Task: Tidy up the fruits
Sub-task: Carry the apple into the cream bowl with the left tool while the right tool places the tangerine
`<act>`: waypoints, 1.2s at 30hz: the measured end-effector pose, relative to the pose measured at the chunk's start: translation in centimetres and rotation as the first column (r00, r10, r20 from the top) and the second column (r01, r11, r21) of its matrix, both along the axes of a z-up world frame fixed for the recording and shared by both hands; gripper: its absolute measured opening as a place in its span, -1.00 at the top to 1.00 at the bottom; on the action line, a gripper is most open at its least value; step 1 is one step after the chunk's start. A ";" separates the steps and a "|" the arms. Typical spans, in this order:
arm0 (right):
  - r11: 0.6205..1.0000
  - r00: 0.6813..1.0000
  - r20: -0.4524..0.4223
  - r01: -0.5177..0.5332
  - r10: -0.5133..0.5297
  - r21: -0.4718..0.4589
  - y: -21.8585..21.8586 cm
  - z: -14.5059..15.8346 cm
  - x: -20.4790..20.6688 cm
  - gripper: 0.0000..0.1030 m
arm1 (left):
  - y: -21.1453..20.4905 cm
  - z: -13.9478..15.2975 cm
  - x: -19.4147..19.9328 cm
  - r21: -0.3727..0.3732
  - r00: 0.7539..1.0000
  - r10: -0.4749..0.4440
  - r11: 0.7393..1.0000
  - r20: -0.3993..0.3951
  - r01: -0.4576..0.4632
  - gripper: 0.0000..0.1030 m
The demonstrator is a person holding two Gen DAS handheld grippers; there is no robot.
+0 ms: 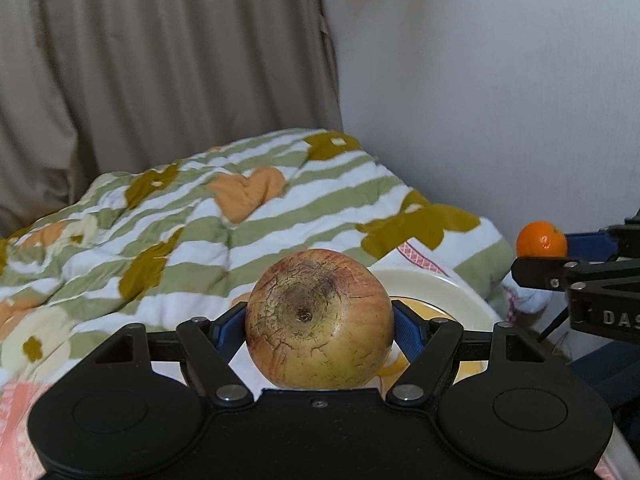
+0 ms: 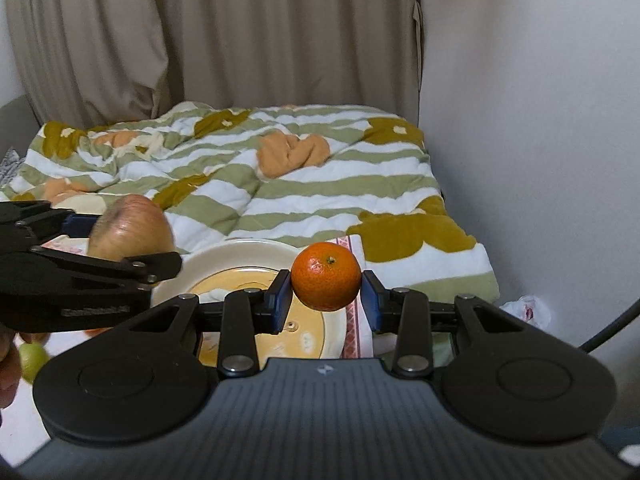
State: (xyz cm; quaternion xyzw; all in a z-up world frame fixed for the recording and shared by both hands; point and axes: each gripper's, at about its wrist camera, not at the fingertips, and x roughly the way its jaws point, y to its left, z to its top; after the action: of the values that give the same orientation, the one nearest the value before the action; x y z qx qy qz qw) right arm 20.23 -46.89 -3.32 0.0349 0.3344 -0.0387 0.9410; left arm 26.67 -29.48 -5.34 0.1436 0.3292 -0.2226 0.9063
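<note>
Fruit in both grippers, held up over the bed. The left gripper (image 1: 319, 322) has its blue pads (image 1: 408, 330) pressed against either side of a yellowish-red apple (image 1: 318, 320), the jaws spread about as wide as the fruit and no wider; the apple's dark, cracked end faces the camera, and it hangs above the near edge of a cream plate (image 1: 448, 292). From the right-hand camera the same apple (image 2: 130, 230) shows at the left, clamped in the black arms just beside the plate's rim (image 2: 224, 254). The right gripper (image 2: 326, 294) has closed on a small orange mandarin (image 2: 326, 276), one blue pad (image 2: 282, 296) touching each side, stem spot tilted upward. The mandarin sits in the air over the right part of the plate, whose yellow centre (image 2: 304, 328) is partly visible beneath it. From the left camera that mandarin (image 1: 541, 239) appears far right, resting between the other gripper's dark fingers. Behind everything lies a rumpled quilt (image 2: 280, 188) with green and white stripes and mustard flowers, beige curtains (image 2: 224, 40) hanging beyond it and a pale wall (image 2: 540, 120) to the right. A small green fruit (image 2: 33, 356) peeks out low at the left edge, too blurred to name.
</note>
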 end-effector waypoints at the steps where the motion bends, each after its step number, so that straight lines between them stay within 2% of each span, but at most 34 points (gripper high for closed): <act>1: 1.000 1.000 -0.009 0.004 -0.004 0.003 -0.2 -0.5 0.5 -0.02 | -0.4 -0.6 0.6 0.009 1.000 -0.012 1.000 -0.007 0.012 -0.51; 7: 0.999 0.998 -0.050 0.028 -0.028 0.015 -1.0 -2.5 2.5 -0.02 | -2.8 -3.8 3.5 0.065 0.996 -0.081 0.994 -0.036 0.083 -0.51; 13: 0.999 0.996 -0.075 0.049 -0.048 0.020 -2.1 -3.6 3.4 -0.02 | -4.8 -5.9 4.3 0.118 0.991 -0.127 0.984 -0.042 0.131 -0.51; 17: 0.998 0.995 -0.080 0.054 -0.052 0.022 -2.8 -3.8 3.7 -0.02 | -5.4 -6.6 4.5 0.126 0.987 -0.146 0.980 -0.062 0.153 -0.54; 18: 0.998 0.995 -0.079 0.057 -0.055 0.023 -3.0 -3.8 3.7 -0.02 | -5.4 -6.6 4.4 0.123 0.987 -0.153 0.980 -0.057 0.159 -0.58; 20: 0.998 0.995 -0.076 0.062 -0.060 0.026 -3.3 -3.6 3.8 -0.02 | -5.1 -5.7 3.9 0.104 0.986 -0.164 0.981 -0.022 0.165 -1.00; 22: 0.998 0.996 -0.070 0.065 -0.062 0.028 -3.7 -3.4 3.8 -0.02 | -4.5 -4.7 3.4 0.091 0.985 -0.175 0.981 0.003 0.174 -1.00; 26: 0.999 0.997 -0.067 0.042 -0.040 0.031 -4.3 -2.8 3.7 -0.02 | -3.1 -3.9 3.2 0.107 0.991 -0.135 0.985 -0.022 0.136 -1.00; 36: 0.990 0.984 -0.115 -0.139 0.136 -0.017 -0.2 -4.2 5.3 -0.02 | 2.1 -1.3 1.8 0.058 0.997 -0.016 0.998 -0.073 0.020 -1.00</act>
State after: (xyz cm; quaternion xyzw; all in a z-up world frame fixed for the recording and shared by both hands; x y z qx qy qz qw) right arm 25.57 -47.10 -7.56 -0.0023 0.3884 0.0202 0.9213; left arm 28.44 -27.36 -6.68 0.1651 0.3669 -0.2259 0.8872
